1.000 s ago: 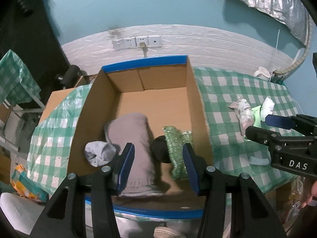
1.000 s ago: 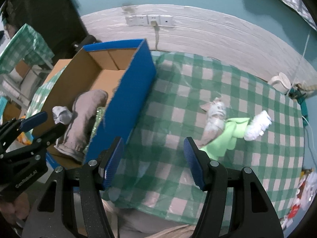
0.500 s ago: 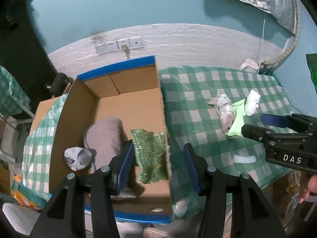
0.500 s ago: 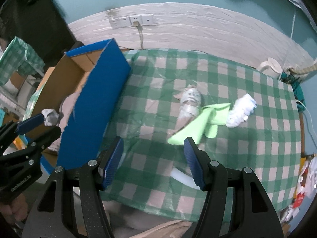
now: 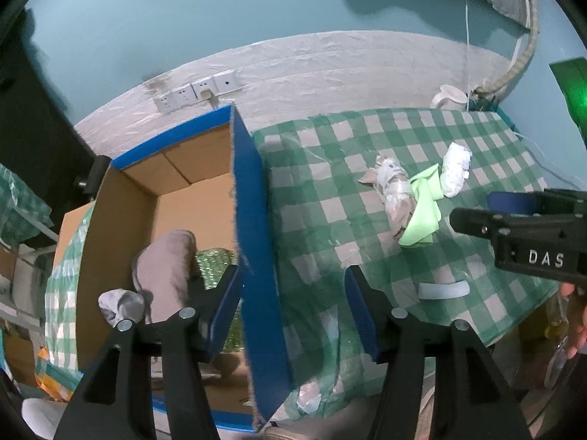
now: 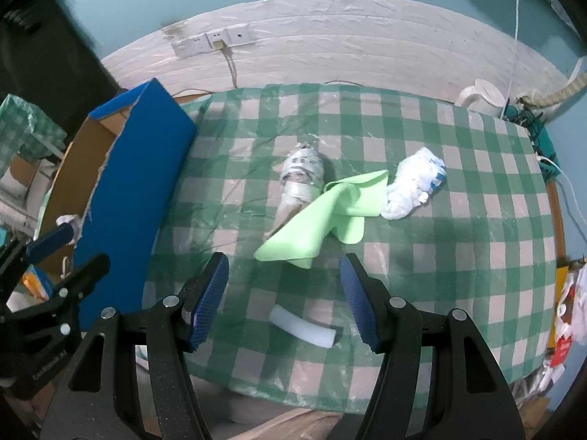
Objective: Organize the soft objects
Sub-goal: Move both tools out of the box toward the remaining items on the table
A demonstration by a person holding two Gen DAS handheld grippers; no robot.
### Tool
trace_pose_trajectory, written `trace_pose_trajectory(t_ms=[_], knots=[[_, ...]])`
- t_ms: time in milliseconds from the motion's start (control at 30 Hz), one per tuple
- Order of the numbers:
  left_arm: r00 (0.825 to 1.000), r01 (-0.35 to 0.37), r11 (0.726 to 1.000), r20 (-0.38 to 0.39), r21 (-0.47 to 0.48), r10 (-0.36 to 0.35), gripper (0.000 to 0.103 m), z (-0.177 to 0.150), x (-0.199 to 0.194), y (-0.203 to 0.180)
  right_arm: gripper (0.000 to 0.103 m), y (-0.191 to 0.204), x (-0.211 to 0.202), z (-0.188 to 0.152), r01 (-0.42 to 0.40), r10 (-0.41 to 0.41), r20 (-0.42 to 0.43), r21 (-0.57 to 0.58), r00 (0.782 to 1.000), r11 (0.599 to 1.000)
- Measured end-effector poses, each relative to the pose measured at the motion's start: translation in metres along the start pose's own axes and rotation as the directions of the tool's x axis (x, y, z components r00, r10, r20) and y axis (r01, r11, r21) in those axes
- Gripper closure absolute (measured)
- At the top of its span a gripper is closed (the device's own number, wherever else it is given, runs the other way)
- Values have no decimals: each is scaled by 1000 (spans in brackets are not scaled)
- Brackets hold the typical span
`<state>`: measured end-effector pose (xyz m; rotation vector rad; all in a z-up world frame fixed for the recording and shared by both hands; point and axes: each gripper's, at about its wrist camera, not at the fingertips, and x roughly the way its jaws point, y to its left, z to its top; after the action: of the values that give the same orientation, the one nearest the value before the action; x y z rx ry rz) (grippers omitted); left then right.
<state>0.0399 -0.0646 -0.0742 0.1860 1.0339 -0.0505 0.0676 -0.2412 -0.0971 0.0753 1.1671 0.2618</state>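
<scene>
The left gripper [image 5: 293,308] hangs with nothing between its blue pads; its jaws have just been opening, and they straddle the blue side wall of the cardboard box [image 5: 253,242]. Inside the box, at 9 o'clock from that wall, lie a grey garment [image 5: 165,267], a small grey sock [image 5: 119,302] at its 8 o'clock, and a green sparkly cloth [image 5: 214,267] just beside the wall. The right gripper [image 6: 284,299] also stands open and holds nothing, above the green checked tablecloth [image 6: 458,256]. At 12 o'clock from it lies a light green cloth [image 6: 323,220], partly over a patterned sock [image 6: 302,176]; a white bundle [image 6: 412,187] touches the cloth at 2 o'clock. A white foam strip [image 6: 302,328] lies between the right jaws, on the table
</scene>
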Motion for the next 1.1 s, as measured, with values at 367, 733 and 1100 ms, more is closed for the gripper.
trace_pose_trajectory(t_ms=[367, 733, 1100], knots=[[999, 17, 1000, -40, 24, -16, 44, 10, 24, -24, 39, -30, 23, 1, 11, -8, -36, 77, 999, 997], [996, 25, 999, -90, 28, -22, 44, 19, 57, -43, 39, -48, 56, 14, -30, 43, -68, 178, 997, 984], [991, 23, 1000, -131, 20, -20, 44, 25, 84, -45, 38, -67, 86, 27, -42, 63, -74, 261, 995, 964]])
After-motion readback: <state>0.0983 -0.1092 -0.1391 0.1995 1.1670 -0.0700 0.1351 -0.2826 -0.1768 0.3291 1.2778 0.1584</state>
